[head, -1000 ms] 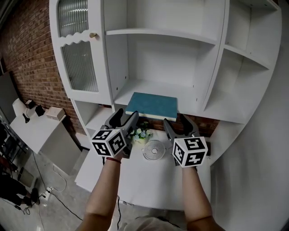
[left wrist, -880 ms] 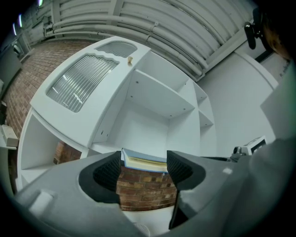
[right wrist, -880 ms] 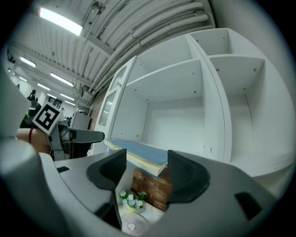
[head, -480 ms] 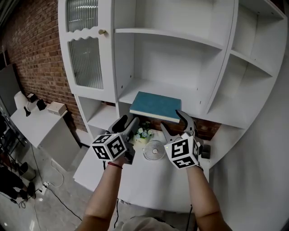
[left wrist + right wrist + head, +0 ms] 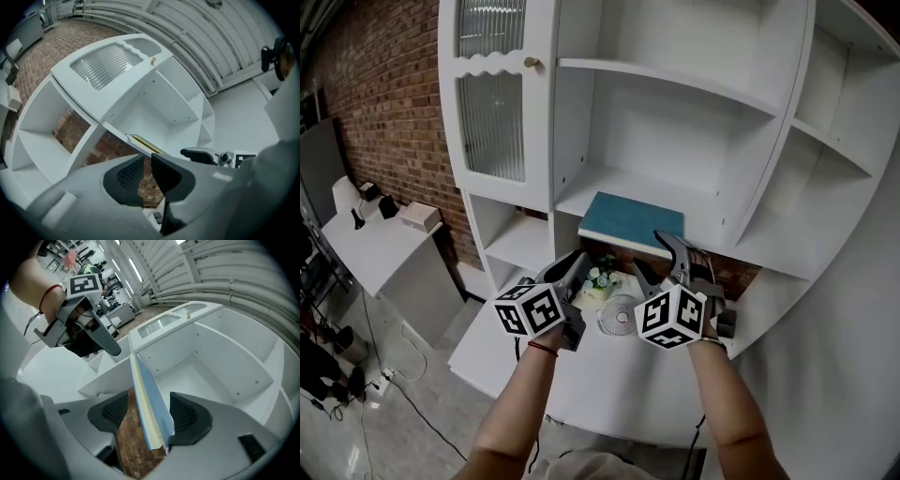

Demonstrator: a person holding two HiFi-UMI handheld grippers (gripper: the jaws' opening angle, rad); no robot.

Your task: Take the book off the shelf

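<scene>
Book [image 5: 630, 218] lies flat on the white shelf [image 5: 619, 183], its near right corner poking between the wide-apart jaws of the right gripper [image 5: 654, 255], not clamped. Lower left, the left gripper [image 5: 577, 262] has just been closing to a narrow slit with nothing in it.

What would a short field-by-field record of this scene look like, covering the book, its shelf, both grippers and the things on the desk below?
book: teal cover, lying flat at the front edge of the shelf
shelf: white, middle bay of the cabinet, holds only the book
right gripper: jaws apart, the book's near corner between them, not clamped
left gripper: jaws have just been closing, now nearly together, nothing between them; below the shelf, left of the book
desk: small white fan and flowers
task state: book not yet off the shelf
</scene>
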